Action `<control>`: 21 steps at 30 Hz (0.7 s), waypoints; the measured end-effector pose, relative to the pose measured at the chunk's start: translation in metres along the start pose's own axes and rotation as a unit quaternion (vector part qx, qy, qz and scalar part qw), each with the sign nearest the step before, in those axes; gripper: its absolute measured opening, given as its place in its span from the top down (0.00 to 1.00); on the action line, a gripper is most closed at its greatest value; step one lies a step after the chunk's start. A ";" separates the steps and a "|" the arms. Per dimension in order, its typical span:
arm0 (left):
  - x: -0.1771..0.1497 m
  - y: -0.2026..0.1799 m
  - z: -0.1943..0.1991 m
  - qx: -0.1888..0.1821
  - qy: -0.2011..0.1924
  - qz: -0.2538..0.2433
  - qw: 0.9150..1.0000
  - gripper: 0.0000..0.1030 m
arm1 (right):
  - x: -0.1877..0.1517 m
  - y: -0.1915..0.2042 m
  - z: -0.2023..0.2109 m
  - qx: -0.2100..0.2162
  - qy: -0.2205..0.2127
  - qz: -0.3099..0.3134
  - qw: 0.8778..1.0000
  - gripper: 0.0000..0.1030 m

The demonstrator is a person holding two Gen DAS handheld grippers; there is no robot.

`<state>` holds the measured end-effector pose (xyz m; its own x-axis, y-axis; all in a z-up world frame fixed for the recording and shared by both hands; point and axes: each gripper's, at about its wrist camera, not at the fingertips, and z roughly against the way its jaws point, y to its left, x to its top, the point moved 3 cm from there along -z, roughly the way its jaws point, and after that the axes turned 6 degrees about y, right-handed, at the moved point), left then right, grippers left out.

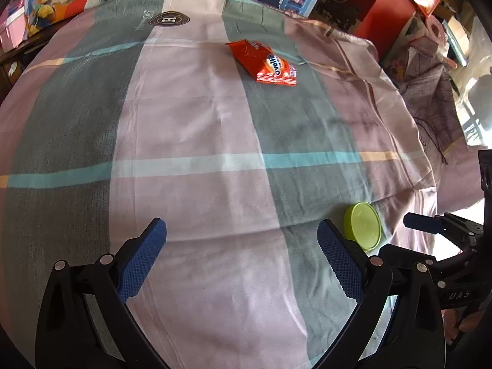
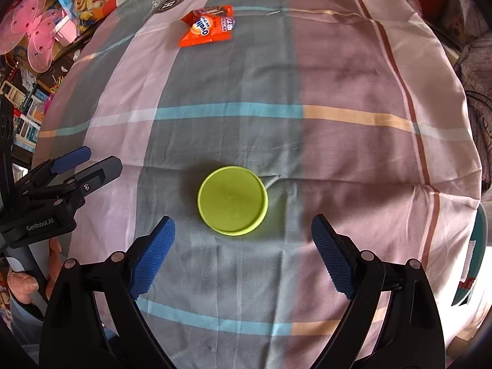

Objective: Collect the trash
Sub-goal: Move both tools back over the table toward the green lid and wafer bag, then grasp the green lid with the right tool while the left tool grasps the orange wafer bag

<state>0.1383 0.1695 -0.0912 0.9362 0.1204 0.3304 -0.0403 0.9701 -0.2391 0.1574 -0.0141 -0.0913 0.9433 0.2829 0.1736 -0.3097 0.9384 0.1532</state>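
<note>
Both grippers hang over the plaid cloth (image 2: 353, 70), jaws spread wide and gripping nothing. The right gripper (image 2: 243, 255) sits just short of the lime-green lid (image 2: 232, 200), which lies flat on the cloth, centred between its blue pads (image 2: 152, 256). The left gripper (image 1: 243, 261) hovers beside it. The orange Ovaltine packet (image 1: 264, 61) lies at the far end, well apart from the lid.

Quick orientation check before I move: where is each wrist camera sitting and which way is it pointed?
Left wrist: above the near edge of the checked cloth, facing across to the orange wrapper; own open left gripper below, right gripper at right.
Right wrist: looking down on the green lid; open right gripper below, left gripper and hand at left.
Shared: cloth, wrapper, lid.
</note>
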 end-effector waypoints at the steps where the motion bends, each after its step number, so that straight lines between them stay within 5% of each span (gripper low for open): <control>1: 0.001 0.002 -0.001 0.002 0.002 -0.001 1.000 0.04 | 0.001 0.002 -0.001 -0.002 0.001 0.002 1.000 0.16; 8: 0.003 0.014 -0.001 0.004 0.004 0.003 1.000 0.04 | 0.004 0.011 -0.010 -0.020 -0.001 0.017 1.000 0.27; 13: 0.001 0.020 -0.002 0.008 0.010 0.005 1.000 0.04 | 0.003 0.012 -0.020 -0.026 0.006 0.019 0.999 0.45; 21: 0.000 0.022 -0.003 0.009 0.011 0.007 1.000 0.04 | 0.001 0.012 -0.029 -0.025 0.013 0.021 0.999 0.46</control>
<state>0.1386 0.1904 -0.0988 0.9427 0.1291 0.3075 -0.0591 0.9721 -0.2271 0.1583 0.0030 -0.1172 0.9327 0.3264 0.1537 -0.3430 0.9343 0.0973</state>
